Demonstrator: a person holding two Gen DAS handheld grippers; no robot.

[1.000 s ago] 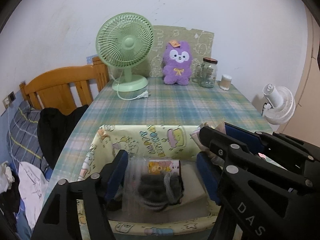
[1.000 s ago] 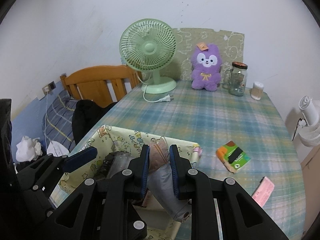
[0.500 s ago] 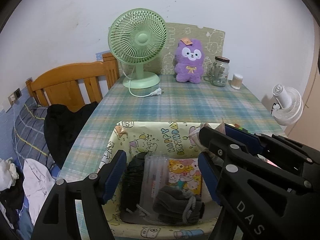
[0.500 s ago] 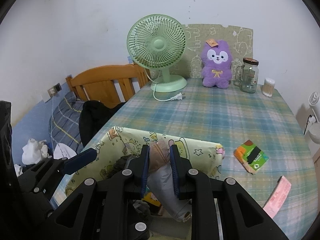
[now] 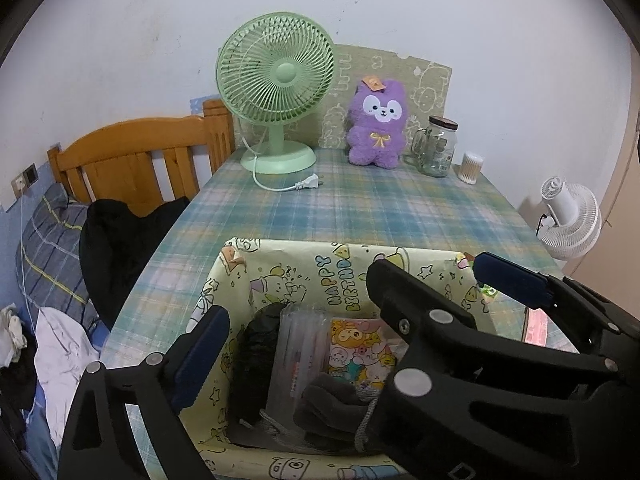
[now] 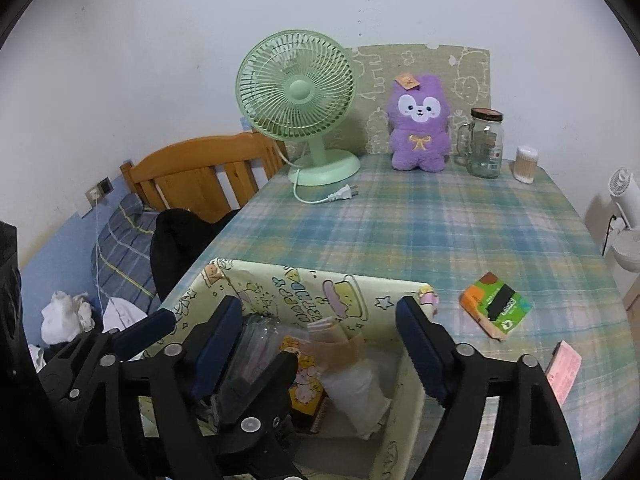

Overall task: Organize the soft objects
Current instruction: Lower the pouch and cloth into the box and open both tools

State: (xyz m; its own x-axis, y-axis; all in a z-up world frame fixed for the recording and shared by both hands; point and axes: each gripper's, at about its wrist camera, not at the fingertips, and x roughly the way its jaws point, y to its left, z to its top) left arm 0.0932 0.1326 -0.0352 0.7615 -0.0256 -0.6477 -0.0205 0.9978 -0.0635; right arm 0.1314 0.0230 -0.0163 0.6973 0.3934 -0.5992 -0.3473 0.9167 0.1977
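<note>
- Over the near end of the tabletop (image 6: 440, 220), both tongs hang above the cartoon-print storage box (image 6: 320, 284), which sits at the near left corner.
- Right tongs (image 6: 320, 332) are released, jaws spread wide, empty. Directly between and below them a pale grey bundle with a tan band (image 6: 348, 364) lies in the right part of the box, its long axis running near to far and leaning a little left at the far end.
- Left tongs (image 5: 298, 308) are also released and hold nothing; they stand above the left part of the box, over a dark grey knit piece (image 5: 340, 404), a clear plastic packet (image 5: 304, 344), a black bundle (image 5: 256, 344) and a cartoon-print pack (image 5: 358, 348).
- Judgement: the bundle looks placed, so the next candidates lie outside the box.
- On the right of the box, near the right tongs, lie a green-orange tissue pack (image 6: 498, 310) and, nearer still, a pink pack (image 6: 564, 372) by the tabletop's edge. The right hand is clearly closer to both; the tissue pack's long axis runs diagonally, far-left to near-right.
- A purple plush toy (image 6: 418, 124) stands upright at the far end beside a green fan (image 6: 298, 92), well apart from both tongs.
</note>
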